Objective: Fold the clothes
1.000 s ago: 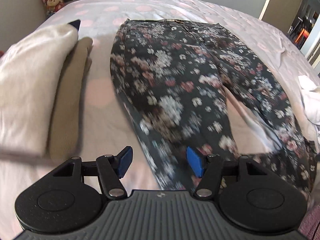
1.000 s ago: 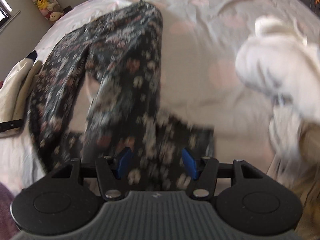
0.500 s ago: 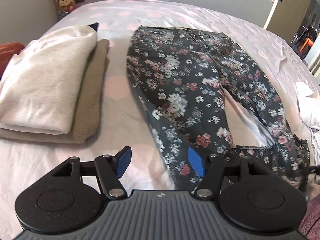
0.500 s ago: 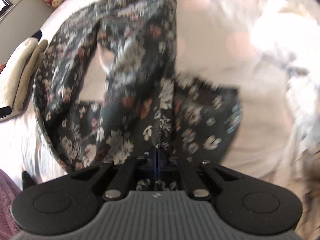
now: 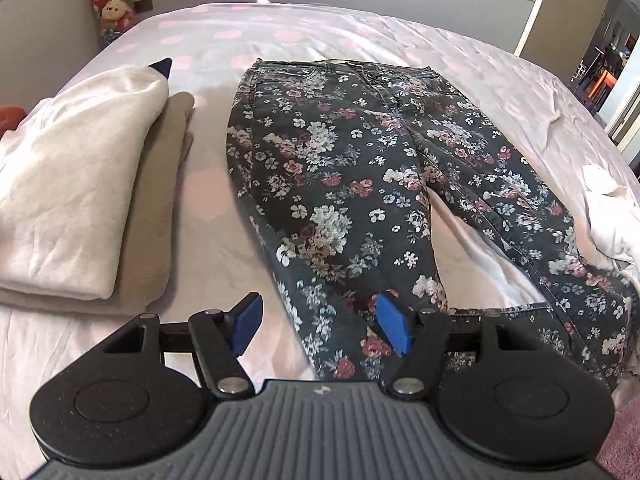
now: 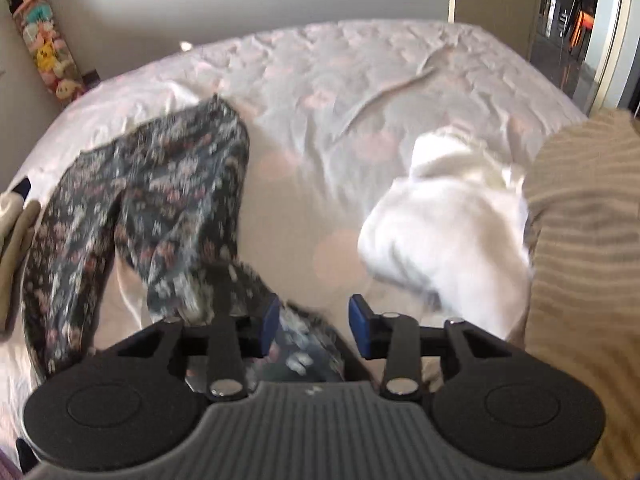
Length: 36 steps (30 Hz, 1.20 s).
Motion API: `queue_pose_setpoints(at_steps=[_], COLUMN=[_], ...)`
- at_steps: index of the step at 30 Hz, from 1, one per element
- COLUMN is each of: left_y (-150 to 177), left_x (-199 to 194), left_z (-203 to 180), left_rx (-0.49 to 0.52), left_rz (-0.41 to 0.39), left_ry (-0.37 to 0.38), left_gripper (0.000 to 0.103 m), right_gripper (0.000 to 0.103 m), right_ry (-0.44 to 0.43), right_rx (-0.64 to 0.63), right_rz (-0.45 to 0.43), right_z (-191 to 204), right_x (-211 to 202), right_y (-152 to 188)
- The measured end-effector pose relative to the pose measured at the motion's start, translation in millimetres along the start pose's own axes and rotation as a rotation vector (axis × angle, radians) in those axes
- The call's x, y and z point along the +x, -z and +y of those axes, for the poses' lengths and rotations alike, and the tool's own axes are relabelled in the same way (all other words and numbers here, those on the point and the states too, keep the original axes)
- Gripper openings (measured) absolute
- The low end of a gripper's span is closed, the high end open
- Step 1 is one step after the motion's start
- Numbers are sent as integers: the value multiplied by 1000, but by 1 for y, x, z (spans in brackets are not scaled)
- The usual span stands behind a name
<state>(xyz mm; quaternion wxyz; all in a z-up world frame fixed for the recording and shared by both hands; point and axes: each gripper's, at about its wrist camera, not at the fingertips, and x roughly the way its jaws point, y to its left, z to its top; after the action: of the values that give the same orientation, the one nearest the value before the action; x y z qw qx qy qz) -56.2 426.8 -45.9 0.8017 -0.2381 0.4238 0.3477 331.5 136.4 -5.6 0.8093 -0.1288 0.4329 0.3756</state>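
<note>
Dark floral trousers lie flat on the bed, waistband far, both legs running toward me. My left gripper hovers open over the lower part of the left leg, and its blue pads touch nothing. In the blurred right wrist view the trousers lie at the left, and the end of the right leg runs under my right gripper. Its jaws are opening. Floral cloth shows in the gap between them, but the pads do not press on it.
A folded cream and tan stack sits left of the trousers. A crumpled white garment and a beige ribbed one lie to the right. Plush toys stand in the far left corner, and a door at the far right.
Half a second ago my right gripper was shut on the floral trouser leg; now it has opened, lifted and tipped up. My left gripper stayed open and rose a little.
</note>
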Motion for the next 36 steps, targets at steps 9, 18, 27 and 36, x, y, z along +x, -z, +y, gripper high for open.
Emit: queue_pose_setpoints(at_steps=[9, 18, 27, 36], left_y=[-35, -69, -92, -120], left_x=[45, 97, 133, 149], left_z=[6, 20, 14, -4], left_rx=[1, 6, -14, -22], left_rz=[51, 93, 103, 83], left_ry=[-45, -80, -87, -114], left_gripper=[62, 62, 62, 62], right_gripper=[71, 74, 74, 76], right_ry=[154, 259, 295, 171], right_rx=[-93, -153, 76, 207], right_rz=[22, 17, -371, -498], right_z=[-12, -47, -80, -87], right_x=[63, 140, 210, 279], right_y=[-38, -98, -183, -209])
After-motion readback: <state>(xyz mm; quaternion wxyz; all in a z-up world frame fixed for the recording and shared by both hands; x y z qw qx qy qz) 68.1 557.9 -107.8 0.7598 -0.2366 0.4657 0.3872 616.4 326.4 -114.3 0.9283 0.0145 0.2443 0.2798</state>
